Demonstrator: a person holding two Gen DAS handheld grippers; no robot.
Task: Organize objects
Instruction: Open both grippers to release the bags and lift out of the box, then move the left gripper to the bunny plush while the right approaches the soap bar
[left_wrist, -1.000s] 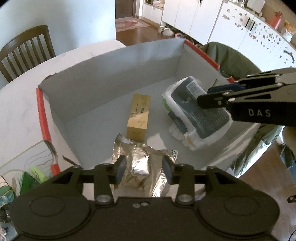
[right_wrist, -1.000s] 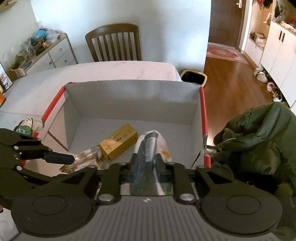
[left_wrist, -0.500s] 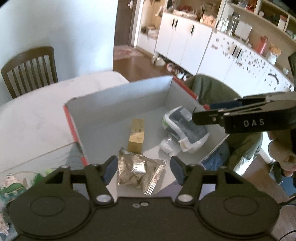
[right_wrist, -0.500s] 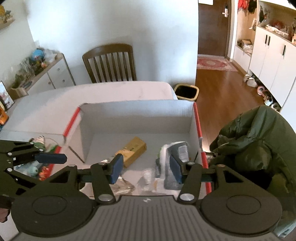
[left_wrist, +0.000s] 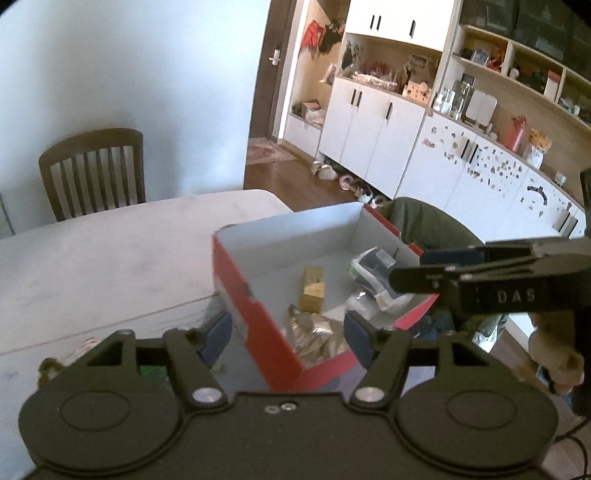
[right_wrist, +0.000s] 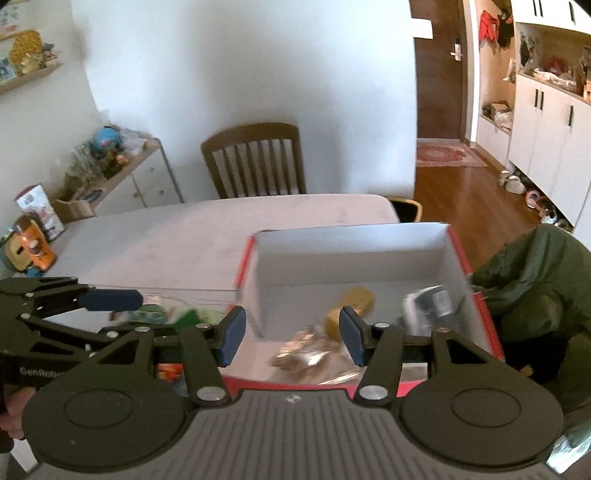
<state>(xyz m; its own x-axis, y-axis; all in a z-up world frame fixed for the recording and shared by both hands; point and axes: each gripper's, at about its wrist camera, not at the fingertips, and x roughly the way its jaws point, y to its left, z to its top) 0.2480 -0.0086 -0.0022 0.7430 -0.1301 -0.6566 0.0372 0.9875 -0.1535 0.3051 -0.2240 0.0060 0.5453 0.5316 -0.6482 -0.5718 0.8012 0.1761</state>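
I hold my left tool above the near corner of the red box, its fingers spread wide with nothing between them. My right tool hangs over the near wall of the same box, equally released and empty; from the left wrist view it reaches in from the right, above the box's right side. The box sits on the pale tabletop, close to its right edge, and its inside is grey. Inside lie a crinkled silver foil pouch near the front wall, a small gold carton just behind it, and a white plastic-wrapped pack with a dark panel toward the right wall. Left of the box, some green and colourful items lie on the tabletop, too blurred to identify. A wooden chair stands at the far side, and a green jacket is bunched to the right of the box.
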